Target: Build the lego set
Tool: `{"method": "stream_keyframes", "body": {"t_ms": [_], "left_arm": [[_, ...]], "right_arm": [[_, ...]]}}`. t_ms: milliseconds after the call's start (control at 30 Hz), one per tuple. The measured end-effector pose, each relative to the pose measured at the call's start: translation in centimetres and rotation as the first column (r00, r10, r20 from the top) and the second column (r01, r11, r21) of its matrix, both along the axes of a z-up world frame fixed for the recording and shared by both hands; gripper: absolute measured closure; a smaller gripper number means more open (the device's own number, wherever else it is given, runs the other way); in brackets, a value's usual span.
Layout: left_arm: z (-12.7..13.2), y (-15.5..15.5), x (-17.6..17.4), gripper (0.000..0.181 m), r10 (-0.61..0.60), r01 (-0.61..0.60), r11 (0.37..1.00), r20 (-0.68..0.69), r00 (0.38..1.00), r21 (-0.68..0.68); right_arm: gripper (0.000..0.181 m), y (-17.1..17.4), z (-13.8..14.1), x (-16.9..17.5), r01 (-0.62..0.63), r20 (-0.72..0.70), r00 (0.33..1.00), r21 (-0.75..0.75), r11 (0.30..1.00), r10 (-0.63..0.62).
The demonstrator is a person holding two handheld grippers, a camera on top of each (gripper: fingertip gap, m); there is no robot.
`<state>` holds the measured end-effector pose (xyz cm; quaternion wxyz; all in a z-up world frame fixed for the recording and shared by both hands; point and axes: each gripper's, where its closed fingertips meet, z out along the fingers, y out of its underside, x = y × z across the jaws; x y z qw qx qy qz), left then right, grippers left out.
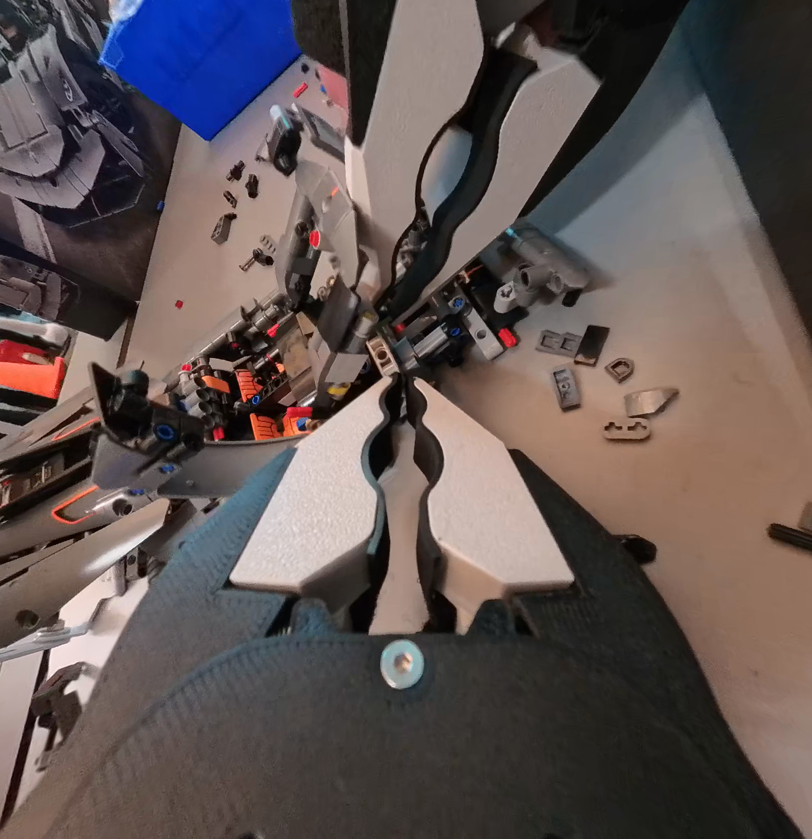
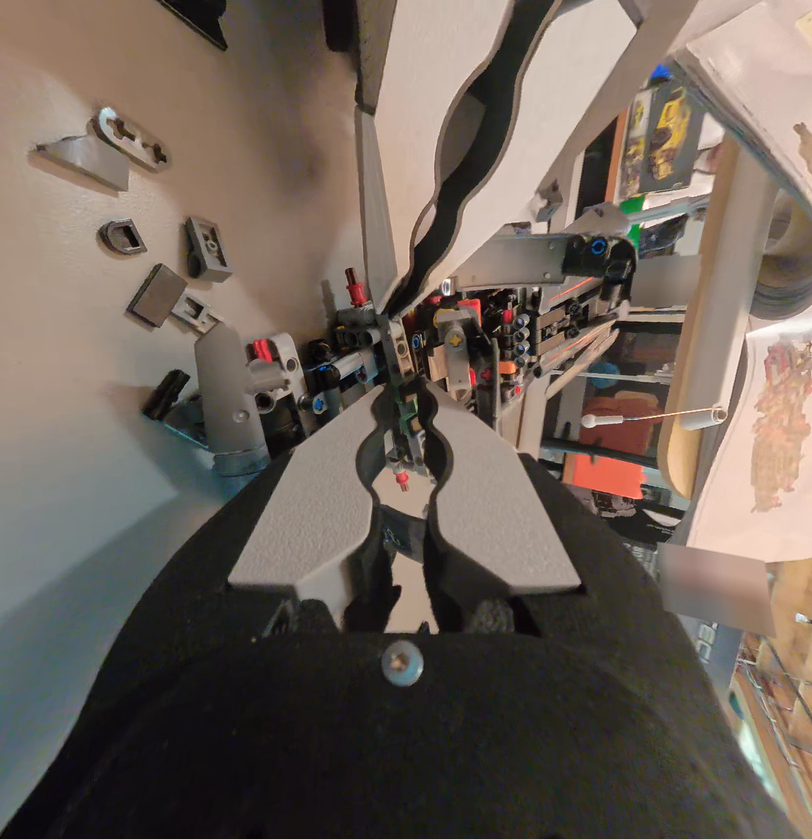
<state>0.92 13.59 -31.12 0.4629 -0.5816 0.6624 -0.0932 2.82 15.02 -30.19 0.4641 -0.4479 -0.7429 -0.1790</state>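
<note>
The half-built lego model (image 1: 336,313) is a dark grey vehicle with orange, red and blue parts, lying on the pale table (image 1: 622,476). My left gripper (image 1: 402,383) is shut, its fingertips together right at the edge of a tan beam (image 1: 380,356) on the model. In the right wrist view it comes in from above (image 2: 386,308). My right gripper (image 2: 406,399) is shut on a thin part of the model, a dark grey beam with green pieces (image 2: 406,411). A red pin (image 2: 401,479) shows between its fingers. In the left wrist view it reaches in from above (image 1: 388,304).
Several loose grey pieces (image 1: 572,343) lie on the table beside the model and also show in the right wrist view (image 2: 209,247). A black axle (image 1: 799,538) lies farther right. Small black parts (image 1: 240,190), a blue bin (image 1: 204,59) and the set's box (image 1: 54,136) stand beyond. My left and right fingertips are right by each other. My left gripper's tips are some 12 cm from the black axle (image 1: 799,538).
</note>
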Motion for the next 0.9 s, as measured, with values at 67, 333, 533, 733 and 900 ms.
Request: {"method": "stream_keyframes", "body": {"t_ms": [67, 333, 533, 733, 900], "left_arm": [[-0.06, 0.01, 0.01, 0.181, 0.0, 0.001, 1.0, 0.032, 1.0, -0.028], [0.07, 0.3, 0.07, 0.181, 0.013, -0.01, 0.999, 0.057, 0.998, -0.049], [0.38, 0.01, 0.05, 0.175, -0.017, 0.018, 0.999, 0.046, 0.999, -0.027], [0.64, 0.08, -0.33, 0.163, -0.035, 0.036, 0.996, -0.013, 0.999, 0.085], [0.15, 0.0, 0.07, 0.16, -0.039, 0.048, 0.986, -0.059, 0.998, 0.157]], "right_arm": [[0.174, 0.01, 0.08, -0.07, 0.003, 0.005, 1.0, -0.016, 1.0, -0.003], [0.173, 0.28, 0.21, -0.06, 0.01, -0.034, 0.999, 0.007, 1.0, -0.009], [0.174, 0.44, 0.26, -0.11, 0.01, -0.063, 0.998, 0.03, 1.0, -0.008], [0.173, 0.56, 0.27, -0.05, 0.01, -0.084, 0.996, 0.019, 1.0, -0.009], [0.173, 0.54, 0.25, -0.07, 0.016, -0.095, 0.995, 0.007, 1.0, -0.015]]}}
